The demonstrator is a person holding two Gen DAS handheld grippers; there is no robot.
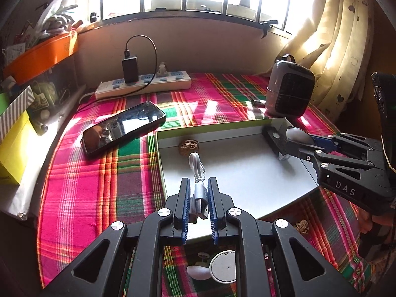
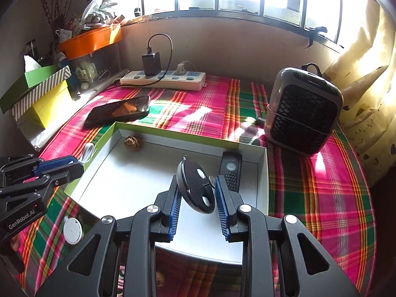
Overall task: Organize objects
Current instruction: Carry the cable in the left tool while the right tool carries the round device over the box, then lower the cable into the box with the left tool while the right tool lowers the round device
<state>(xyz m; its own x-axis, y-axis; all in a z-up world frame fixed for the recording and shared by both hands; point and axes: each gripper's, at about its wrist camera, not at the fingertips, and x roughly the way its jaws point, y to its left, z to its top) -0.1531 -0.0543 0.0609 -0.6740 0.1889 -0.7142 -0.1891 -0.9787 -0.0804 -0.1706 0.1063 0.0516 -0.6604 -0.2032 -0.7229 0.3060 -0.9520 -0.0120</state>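
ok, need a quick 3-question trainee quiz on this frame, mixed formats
1. True or false: the left claw is shut on the USB cable.
2. What does the right claw hold? A) walnut B) black round disc with two white spots C) phone
3. Fill in: the walnut inside the box lies near the ___ wall, the one towards the window.

Key: 1 true; 2 B, the black round disc; 3 far.

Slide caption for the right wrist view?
Right tongs hold a black disc over the white tray.
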